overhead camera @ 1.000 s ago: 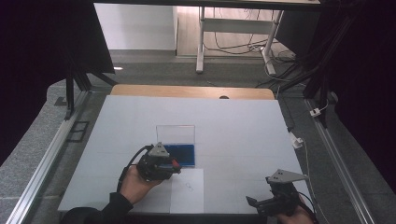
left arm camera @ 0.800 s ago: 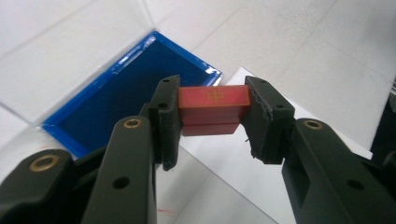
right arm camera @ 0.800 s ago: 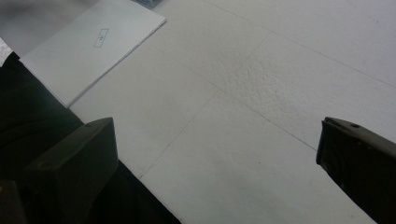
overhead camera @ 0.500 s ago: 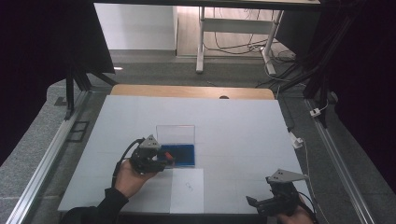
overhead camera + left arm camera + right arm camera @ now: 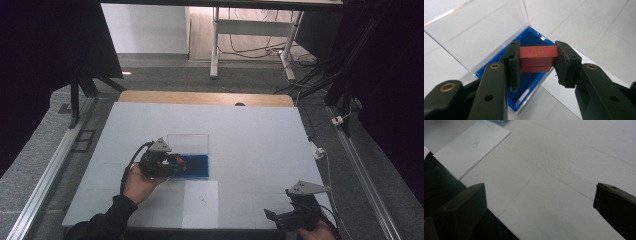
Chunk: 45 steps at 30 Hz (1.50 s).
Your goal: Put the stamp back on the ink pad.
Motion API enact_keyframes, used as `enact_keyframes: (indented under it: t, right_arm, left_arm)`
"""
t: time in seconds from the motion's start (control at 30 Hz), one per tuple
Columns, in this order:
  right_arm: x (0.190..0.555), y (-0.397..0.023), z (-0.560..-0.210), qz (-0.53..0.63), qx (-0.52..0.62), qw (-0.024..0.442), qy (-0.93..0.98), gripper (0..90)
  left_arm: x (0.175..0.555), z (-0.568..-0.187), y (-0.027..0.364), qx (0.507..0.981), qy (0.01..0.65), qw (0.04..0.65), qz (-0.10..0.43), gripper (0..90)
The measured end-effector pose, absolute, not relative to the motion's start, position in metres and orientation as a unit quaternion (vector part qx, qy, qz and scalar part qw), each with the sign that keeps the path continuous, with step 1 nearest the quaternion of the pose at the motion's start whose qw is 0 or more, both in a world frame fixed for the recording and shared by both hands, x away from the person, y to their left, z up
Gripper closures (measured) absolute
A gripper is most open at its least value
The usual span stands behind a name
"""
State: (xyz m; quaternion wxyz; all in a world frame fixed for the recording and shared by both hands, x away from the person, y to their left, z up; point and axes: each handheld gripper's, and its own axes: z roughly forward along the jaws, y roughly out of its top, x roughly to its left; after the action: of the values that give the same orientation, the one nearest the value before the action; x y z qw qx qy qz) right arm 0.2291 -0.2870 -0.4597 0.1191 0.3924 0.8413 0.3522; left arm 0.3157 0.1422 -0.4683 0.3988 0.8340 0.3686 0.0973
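Note:
My left gripper (image 5: pixel 537 61) is shut on a small red box (image 5: pixel 538 58) with a gold mark on its top face, held just above the blue tray (image 5: pixel 529 85) of an open case whose clear lid (image 5: pixel 481 30) stands up behind. In the high view the left gripper (image 5: pixel 175 164) hangs at the left edge of the blue tray (image 5: pixel 196 166), with the clear lid (image 5: pixel 188 142) upright behind it and the red box (image 5: pixel 178 161) at its tips. My right gripper (image 5: pixel 540 202) stands open over the bare white table, and sits at the front right in the high view (image 5: pixel 280 217).
A white card (image 5: pixel 200 203) with a small printed mark lies flat just in front of the case, also in the right gripper view (image 5: pixel 471 146). The white table top (image 5: pixel 250 140) ends in a wooden strip (image 5: pixel 200 97) at the back. Metal rails run along both sides.
The left hand has carried the red box to the right and slightly up, to the blue tray's left edge. The right gripper has stayed where it was.

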Motion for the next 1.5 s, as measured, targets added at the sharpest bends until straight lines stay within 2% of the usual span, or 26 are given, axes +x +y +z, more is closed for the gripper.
enact_keyframes:
  t: [0.77, 1.3, 1.5]
  right_arm:
    - [0.231, -0.286, -0.461, 0.348, 0.394, 0.112, 0.843, 0.0]
    - [0.230, -0.286, -0.461, 0.349, 0.388, 0.114, 0.845, 0.0]
    - [0.229, -0.286, -0.460, 0.350, 0.387, 0.115, 0.845, 0.0]
  left_arm:
    - [0.349, -0.488, 0.120, 0.849, 0.356, 0.379, 0.092, 57.9]
    - [0.348, -0.504, 0.108, 0.865, 0.335, 0.355, 0.113, 57.6]
    - [0.349, -0.503, 0.109, 0.863, 0.341, 0.358, 0.105, 57.4]
